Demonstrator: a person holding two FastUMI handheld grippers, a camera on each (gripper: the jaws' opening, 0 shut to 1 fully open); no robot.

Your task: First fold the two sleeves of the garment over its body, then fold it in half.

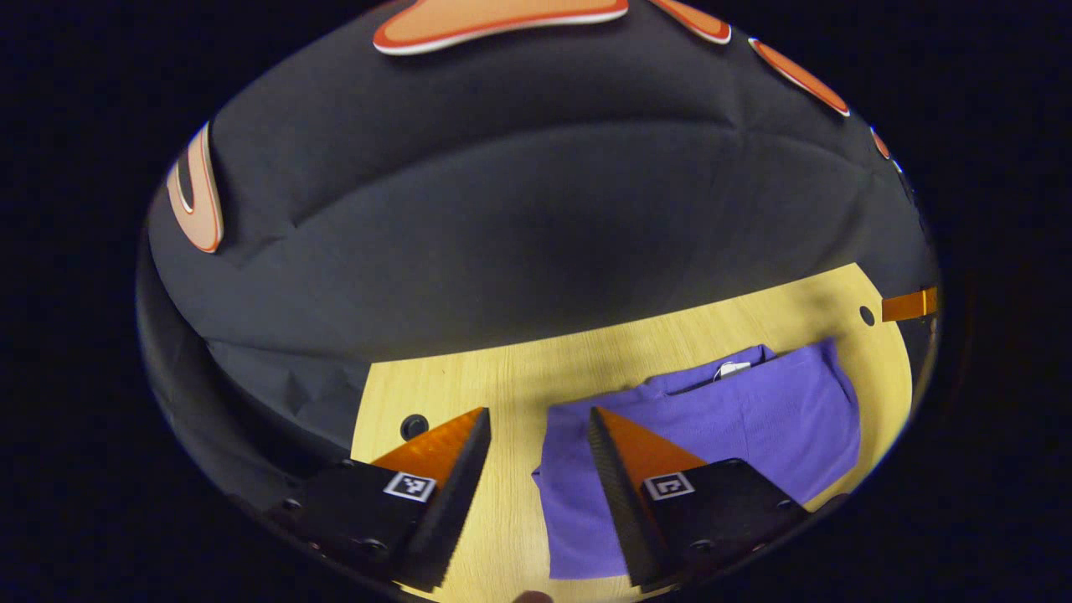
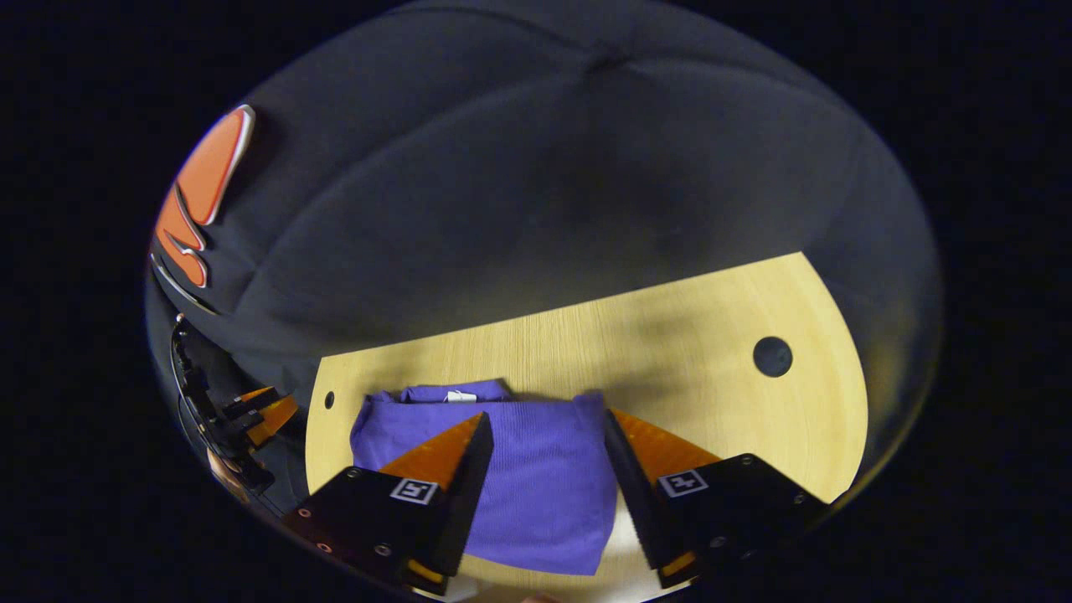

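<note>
in the left gripper view, the purple garment [image 1: 712, 435] is partly covered by the near finger of the left gripper [image 1: 536, 427], so its near right portion cannot be seen. its lower edge runs out at the bottom rim of the view. a small white tag [image 1: 734, 368] at the collar is too small to make out. at the far right rim an orange piece [image 1: 909, 305] is cut off, and what it belongs to cannot be told.

in the right gripper view, both fingers of the right gripper [image 2: 544, 431] hide the garment's [image 2: 544, 486] side edges. the other gripper [image 2: 251, 414] at the left rim is small and dim; whether it is open cannot be told from there.
</note>
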